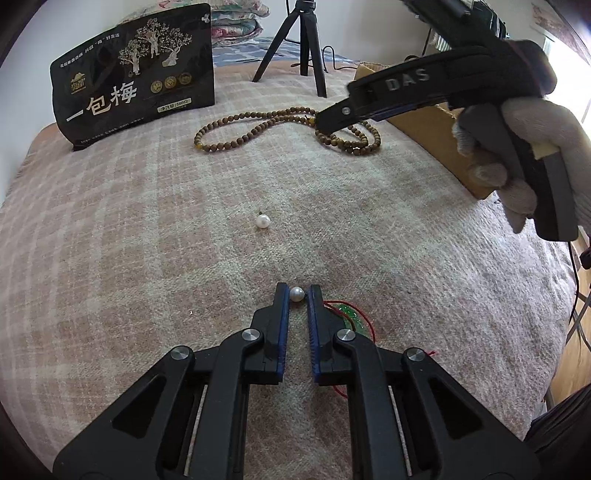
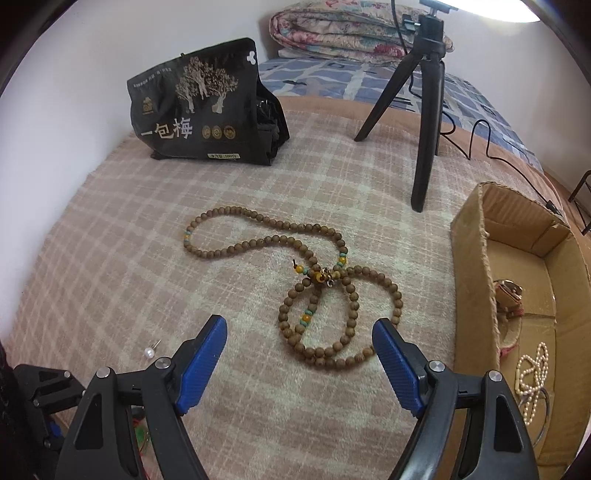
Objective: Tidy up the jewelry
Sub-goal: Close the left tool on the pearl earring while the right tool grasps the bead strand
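My left gripper [image 1: 296,291] is shut on a white pearl earring [image 1: 296,294], low over the plaid blanket [image 1: 147,258]. A second pearl earring [image 1: 262,221] lies further ahead; it also shows in the right wrist view [image 2: 149,352]. A green pendant on a red cord [image 1: 351,317] lies beside the left gripper's right finger. A long brown bead necklace [image 2: 314,295] lies coiled on the blanket. My right gripper [image 2: 299,332] is open and empty, hovering just above the necklace's near loop. A cardboard box [image 2: 469,258] at the right holds a pearl strand [image 2: 532,376] and other pieces.
A black snack bag [image 2: 199,118] stands at the back left by the wall. A black tripod [image 2: 424,110] with a cable stands at the back. Folded quilts [image 2: 351,33] lie behind it.
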Demonstrator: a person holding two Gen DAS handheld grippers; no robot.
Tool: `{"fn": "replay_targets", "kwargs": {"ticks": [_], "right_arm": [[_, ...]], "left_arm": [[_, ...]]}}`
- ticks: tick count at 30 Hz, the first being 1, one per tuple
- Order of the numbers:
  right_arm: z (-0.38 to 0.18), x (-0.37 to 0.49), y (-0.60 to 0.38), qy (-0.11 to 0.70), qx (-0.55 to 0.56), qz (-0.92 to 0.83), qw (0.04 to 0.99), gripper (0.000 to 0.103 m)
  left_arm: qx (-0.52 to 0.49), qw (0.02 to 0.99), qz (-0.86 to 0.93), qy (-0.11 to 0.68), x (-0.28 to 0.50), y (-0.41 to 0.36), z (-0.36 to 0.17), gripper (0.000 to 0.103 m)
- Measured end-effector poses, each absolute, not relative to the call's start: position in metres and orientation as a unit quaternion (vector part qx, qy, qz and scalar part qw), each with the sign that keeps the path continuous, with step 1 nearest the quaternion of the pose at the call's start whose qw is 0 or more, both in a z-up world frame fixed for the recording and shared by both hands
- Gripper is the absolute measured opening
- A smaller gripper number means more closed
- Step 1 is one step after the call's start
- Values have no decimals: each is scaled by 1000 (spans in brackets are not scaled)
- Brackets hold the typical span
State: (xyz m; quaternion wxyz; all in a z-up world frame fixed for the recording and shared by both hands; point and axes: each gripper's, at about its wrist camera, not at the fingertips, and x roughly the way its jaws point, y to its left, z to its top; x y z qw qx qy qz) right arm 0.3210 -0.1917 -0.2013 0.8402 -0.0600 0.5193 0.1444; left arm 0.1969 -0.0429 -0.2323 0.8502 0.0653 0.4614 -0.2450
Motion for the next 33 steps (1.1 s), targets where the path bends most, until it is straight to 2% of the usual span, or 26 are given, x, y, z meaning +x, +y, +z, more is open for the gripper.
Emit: {"fn": "replay_targets", "kwargs": {"ticks": [14,18,20,22,25,26,27,33], "right_arm": [[-231,363,-179,547,-23,125,828,85],[-240,372,-179,552,-25,118,825,79],[-239,374,-180,548,-29,113,828,71],[-237,376,-184,543,-24,114,831,46],[-235,377,-194,545,4,126,829,25],[-235,378,-195,546,7,129,828,23],[-235,377,-196,546,7,131,828,14],[-229,367,-192,540,0,146,829,11]], "left_arm": [[57,852,-249,457,193,-40,-232,8],[56,852,-250,457,193,-40,-232,8],[54,851,-251,458,193,-39,-231,8],[53,851,-251,458,193,-39,-231,8],[53,851,-251,458,193,-39,-231,8],[53,851,-250,458,193,-39,-231,8],[53,851,-250,458,194,-38,-230,8],[35,851,-244,464,195,-34,-228,8]]}}
